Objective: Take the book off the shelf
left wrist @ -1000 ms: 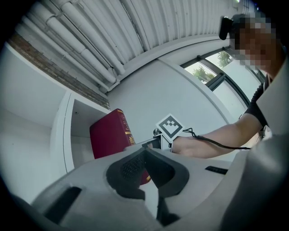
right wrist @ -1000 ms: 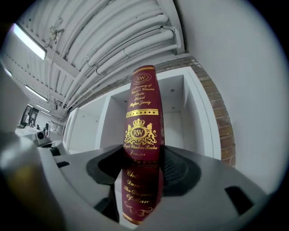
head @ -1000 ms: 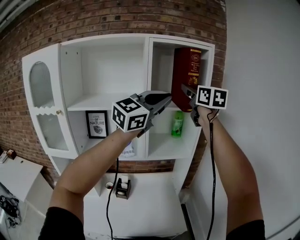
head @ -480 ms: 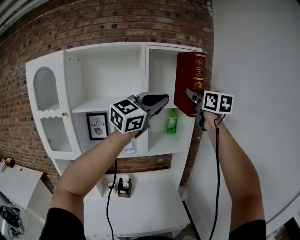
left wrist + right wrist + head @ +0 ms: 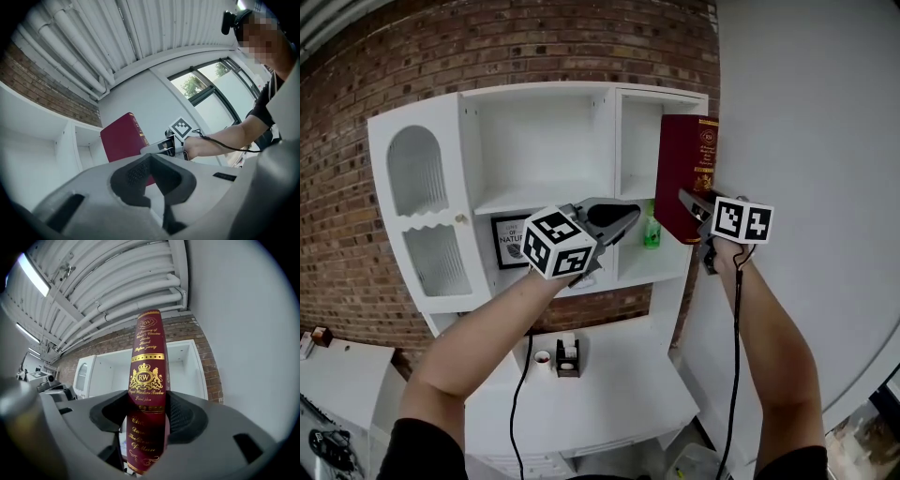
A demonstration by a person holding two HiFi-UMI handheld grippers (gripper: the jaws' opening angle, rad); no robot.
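A thick dark red book [image 5: 686, 173] with gold print on its spine [image 5: 149, 376] stands upright in my right gripper [image 5: 696, 210]. That gripper is shut on the book's lower part, one jaw on each cover [image 5: 147, 401]. The book is out in front of the white shelf unit [image 5: 546, 141], before its upper right compartment [image 5: 637, 150]. My left gripper [image 5: 628, 214] hovers to the left of the book, shut and holding nothing. In the left gripper view the book [image 5: 122, 140] and the right gripper [image 5: 157, 149] show beyond the left gripper [image 5: 150, 161].
A green bottle [image 5: 652, 232] stands on the lower right shelf, and a framed sign [image 5: 508, 239] on the lower left one. The arched cabinet door [image 5: 422, 220] hangs open at left. A small black holder [image 5: 568, 358] sits on the counter below. A white wall [image 5: 806, 141] runs close on the right.
The right gripper has drawn the book out of the upper right compartment toward me. The left gripper has kept its place beside it, and the head view has shifted right.
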